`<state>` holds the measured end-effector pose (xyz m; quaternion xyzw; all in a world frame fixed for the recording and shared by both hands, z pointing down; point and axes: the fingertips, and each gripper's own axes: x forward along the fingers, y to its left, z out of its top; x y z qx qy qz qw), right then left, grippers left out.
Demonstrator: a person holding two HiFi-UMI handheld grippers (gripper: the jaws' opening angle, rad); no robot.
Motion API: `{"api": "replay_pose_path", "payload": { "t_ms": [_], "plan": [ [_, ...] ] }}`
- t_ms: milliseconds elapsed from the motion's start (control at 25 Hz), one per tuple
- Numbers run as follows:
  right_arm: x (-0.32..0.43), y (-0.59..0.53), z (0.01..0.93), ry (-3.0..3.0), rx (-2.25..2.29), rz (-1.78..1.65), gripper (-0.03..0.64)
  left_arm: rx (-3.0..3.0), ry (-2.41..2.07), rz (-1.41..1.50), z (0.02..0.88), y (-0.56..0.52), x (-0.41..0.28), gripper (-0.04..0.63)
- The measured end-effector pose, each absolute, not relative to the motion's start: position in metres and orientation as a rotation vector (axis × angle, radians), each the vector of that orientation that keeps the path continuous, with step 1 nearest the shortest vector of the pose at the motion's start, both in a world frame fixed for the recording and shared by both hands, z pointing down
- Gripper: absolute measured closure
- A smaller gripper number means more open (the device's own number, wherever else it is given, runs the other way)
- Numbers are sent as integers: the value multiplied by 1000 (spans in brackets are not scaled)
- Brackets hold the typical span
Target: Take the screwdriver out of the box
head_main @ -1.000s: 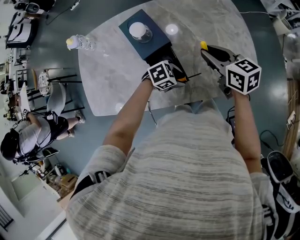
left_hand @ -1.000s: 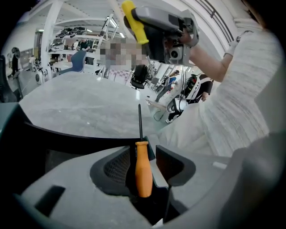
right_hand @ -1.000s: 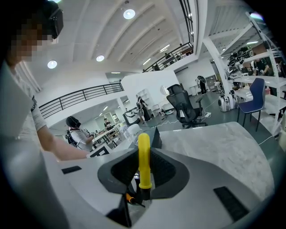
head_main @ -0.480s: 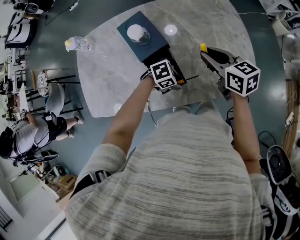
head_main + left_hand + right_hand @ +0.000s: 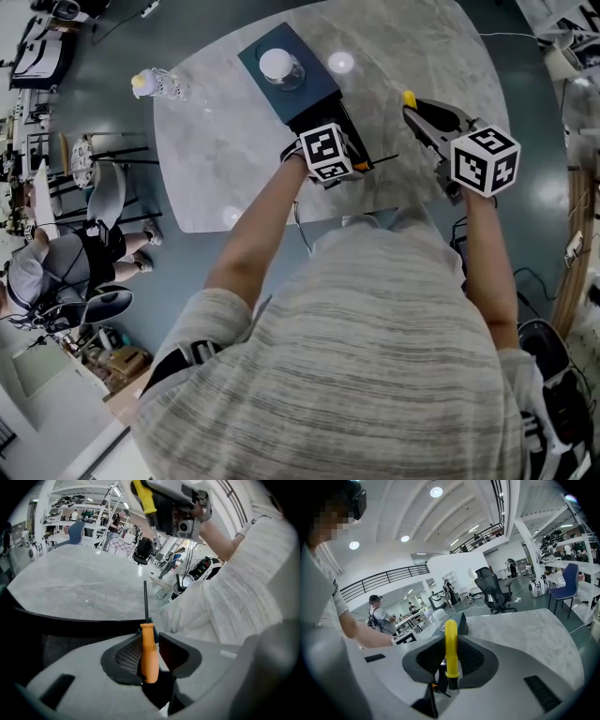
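Narrower than a second ago, jaws of left gripper [image 5: 151,637] are closing around screwdriver [image 5: 149,658] at box [image 5: 305,89] rim; right gripper [image 5: 451,639] clamps yellow tool [image 5: 451,651].

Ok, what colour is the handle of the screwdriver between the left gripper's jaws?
Orange. The screwdriver shows best in the left gripper view.

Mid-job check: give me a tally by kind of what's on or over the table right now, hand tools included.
orange-handled screwdriver: 1
yellow-handled tool: 1
box: 1
white-lidded container: 1
bottle: 1
Total: 5
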<state>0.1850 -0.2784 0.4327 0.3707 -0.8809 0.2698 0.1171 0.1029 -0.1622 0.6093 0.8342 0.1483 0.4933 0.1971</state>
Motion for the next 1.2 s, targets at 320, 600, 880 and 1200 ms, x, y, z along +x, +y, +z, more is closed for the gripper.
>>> {"api": "replay_pose_path", "payload": {
  "t_ms": [320, 600, 880, 1200],
  "plan": [
    [179, -280, 429, -2579, 1069, 768, 541, 2358, 395, 1386, 609, -162, 102, 477],
    [175, -280, 427, -2580, 1053, 756, 541, 2375, 356, 1357, 603, -163, 101, 479],
    [170, -282, 423, -2595, 1027, 741, 541, 2405, 273, 1319, 599, -167, 103, 483],
    [164, -284, 417, -2615, 995, 727, 541, 2433, 192, 1278, 590, -171, 106, 483]
  ]
}}
